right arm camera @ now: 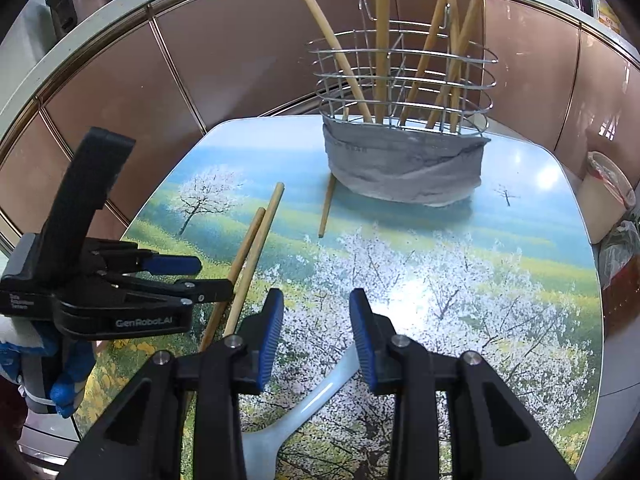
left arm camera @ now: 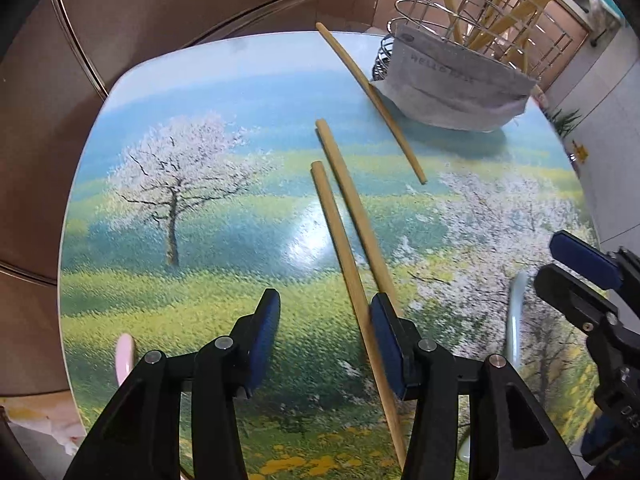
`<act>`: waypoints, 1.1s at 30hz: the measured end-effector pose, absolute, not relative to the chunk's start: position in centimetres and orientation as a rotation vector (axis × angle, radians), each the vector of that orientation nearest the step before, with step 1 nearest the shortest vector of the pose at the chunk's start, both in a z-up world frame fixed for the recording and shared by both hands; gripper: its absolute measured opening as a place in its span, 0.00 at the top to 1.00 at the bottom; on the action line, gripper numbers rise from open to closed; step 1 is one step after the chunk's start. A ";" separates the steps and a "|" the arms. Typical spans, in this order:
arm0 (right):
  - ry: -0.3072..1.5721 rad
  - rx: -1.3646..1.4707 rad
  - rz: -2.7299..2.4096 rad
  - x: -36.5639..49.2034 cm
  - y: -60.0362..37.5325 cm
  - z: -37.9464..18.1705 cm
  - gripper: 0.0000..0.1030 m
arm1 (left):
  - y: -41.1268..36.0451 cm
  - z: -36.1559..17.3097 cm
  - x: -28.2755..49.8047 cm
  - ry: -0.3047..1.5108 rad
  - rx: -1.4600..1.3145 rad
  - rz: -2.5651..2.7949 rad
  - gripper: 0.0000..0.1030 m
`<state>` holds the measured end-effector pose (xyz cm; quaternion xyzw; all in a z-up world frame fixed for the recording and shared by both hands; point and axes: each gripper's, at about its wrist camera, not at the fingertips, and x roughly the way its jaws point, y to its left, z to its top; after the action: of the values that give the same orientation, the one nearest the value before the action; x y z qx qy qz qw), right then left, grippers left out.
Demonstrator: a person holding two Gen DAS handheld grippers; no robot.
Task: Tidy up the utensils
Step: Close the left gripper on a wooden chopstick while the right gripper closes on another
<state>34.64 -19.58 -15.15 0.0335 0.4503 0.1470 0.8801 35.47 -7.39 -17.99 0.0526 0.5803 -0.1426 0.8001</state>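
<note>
Three wooden chopsticks lie loose on the painted table: one [left arm camera: 344,264] runs between my left gripper's fingers, one [left arm camera: 354,208] lies beside it under the right finger, and one [left arm camera: 374,98] lies by the wire utensil basket [left arm camera: 476,20]. The basket [right arm camera: 404,92] holds several upright chopsticks and has a grey cloth [right arm camera: 404,168] round its base. My left gripper [left arm camera: 326,332] is open and low over the chopstick. My right gripper [right arm camera: 316,336] is open above the handle of a pale blue-white spoon [right arm camera: 304,404]. The spoon also shows in the left wrist view [left arm camera: 514,316].
A pink spoon end [left arm camera: 124,356] lies near the table's left front edge. The table [right arm camera: 520,208] stands against brown cabinet panels [right arm camera: 240,64]. A cream bin [right arm camera: 604,196] and plastic bags stand off the table's right side.
</note>
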 end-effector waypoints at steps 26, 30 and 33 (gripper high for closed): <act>1.166 -0.066 0.391 46.1 -10.7 -18.2 0.69 | 1.4 -18.4 43.5 1.357 -0.214 -0.342 0.88; 1.192 -0.102 0.373 47.2 -9.9 -19.1 0.71 | 1.6 -18.2 45.1 1.361 -0.192 -0.324 0.89; 1.202 -0.130 0.359 47.3 -9.4 -19.5 0.80 | 1.6 -18.2 47.3 1.365 -0.173 -0.321 0.89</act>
<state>47.32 -9.37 -19.52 -0.0607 0.5621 0.1677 0.8076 47.32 1.55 -18.22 -0.0793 0.6272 -0.1474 0.7607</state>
